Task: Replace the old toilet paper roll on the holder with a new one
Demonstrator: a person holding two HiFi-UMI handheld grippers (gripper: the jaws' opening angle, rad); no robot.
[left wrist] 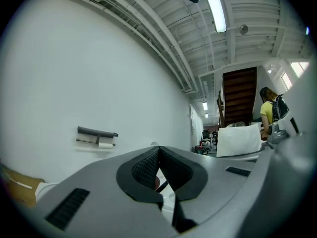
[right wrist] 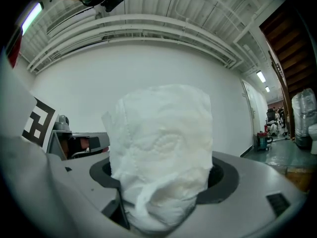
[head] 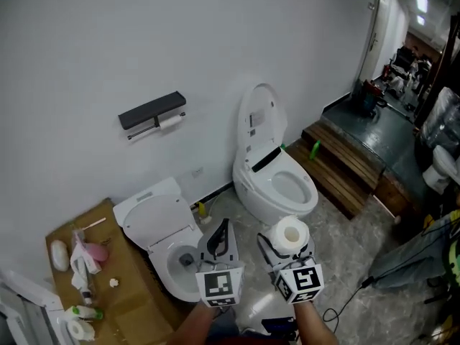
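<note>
Head view: the right gripper clamps the new roll at 6 o'clock, the holder and old roll well apart at 10 o'clock past a toilet to steer round; left gripper view: the left gripper is closed and empty, free to strip the old roll first; right gripper view: the paper looks soft, so hold gently

White embossed roll; black holder; white toilet; brown cardboard.

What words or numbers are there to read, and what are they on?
None can be read.
Left cube, right cube: black-and-white squares only, no letters.
Roll: plain white.
Upright toilet lid: dark marks, too small to read.
Bottle on the cardboard: label too small to read.
</note>
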